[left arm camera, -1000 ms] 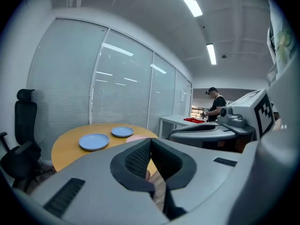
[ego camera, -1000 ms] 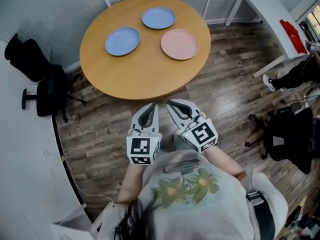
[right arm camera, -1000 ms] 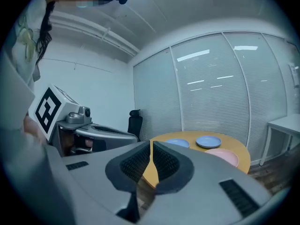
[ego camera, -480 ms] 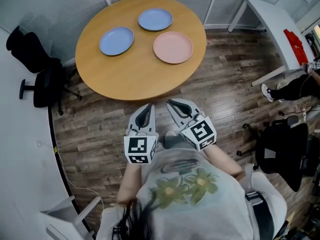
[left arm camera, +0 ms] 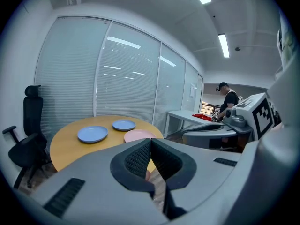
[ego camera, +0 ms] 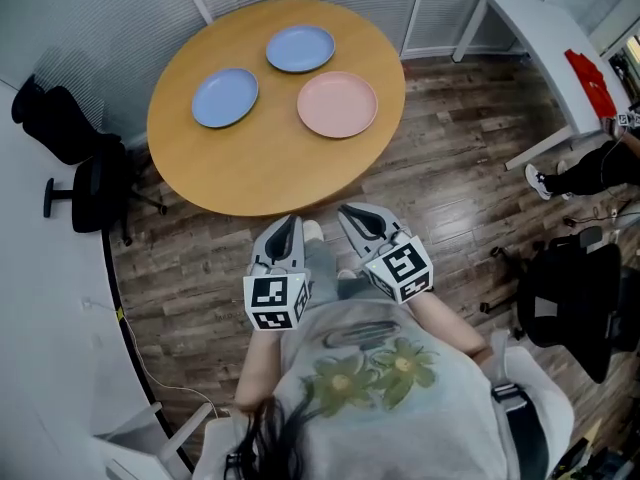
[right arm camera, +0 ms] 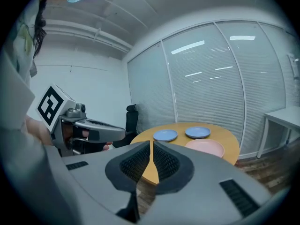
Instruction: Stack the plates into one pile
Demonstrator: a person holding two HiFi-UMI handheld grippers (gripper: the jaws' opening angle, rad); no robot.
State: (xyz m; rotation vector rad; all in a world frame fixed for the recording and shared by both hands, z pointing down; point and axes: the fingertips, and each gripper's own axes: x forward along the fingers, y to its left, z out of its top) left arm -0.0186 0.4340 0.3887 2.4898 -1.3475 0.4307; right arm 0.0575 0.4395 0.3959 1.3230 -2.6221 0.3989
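While apart, three plates (unstacked)

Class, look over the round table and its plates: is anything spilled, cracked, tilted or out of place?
Nothing stands out. The left blue plate, the far blue plate and the pink plate lie flat and apart on the round table, not yet stacked.

Left hand-held gripper and right hand-held gripper are side by side, tucked in close to the person's torso and pointing forward and a bit downward. Jaws are closed together on both, with nothing between them. The marker cubes face up, and both forearms are bent in at the waist.
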